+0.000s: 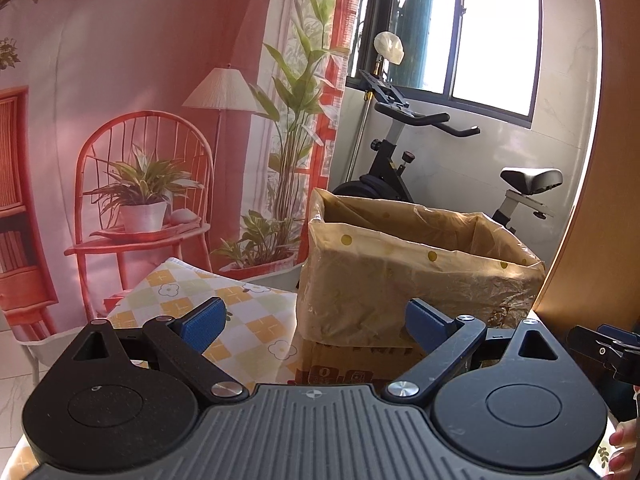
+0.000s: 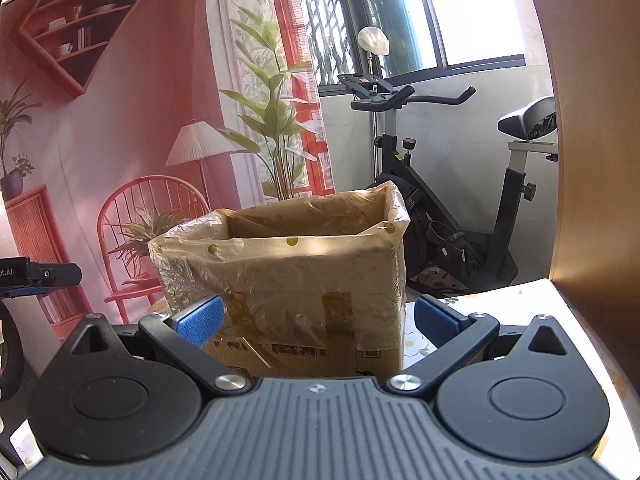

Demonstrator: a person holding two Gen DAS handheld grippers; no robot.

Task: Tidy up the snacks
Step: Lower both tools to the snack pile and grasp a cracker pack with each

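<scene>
A brown cardboard box lined with a translucent yellow-dotted plastic bag (image 2: 288, 276) stands open-topped on the desk, whose cover is a yellow-and-white checked flower-print cloth (image 1: 224, 312). No snacks can be made out inside it. The right tongs (image 2: 318, 316) face the box just in front of its near wall, blue pads spread wide with nothing between them. The left tongs (image 1: 316, 320) are likewise spread and empty, near the box's left corner. Behind stands a black exercise bike (image 2: 448, 184) under a window.
</scene>
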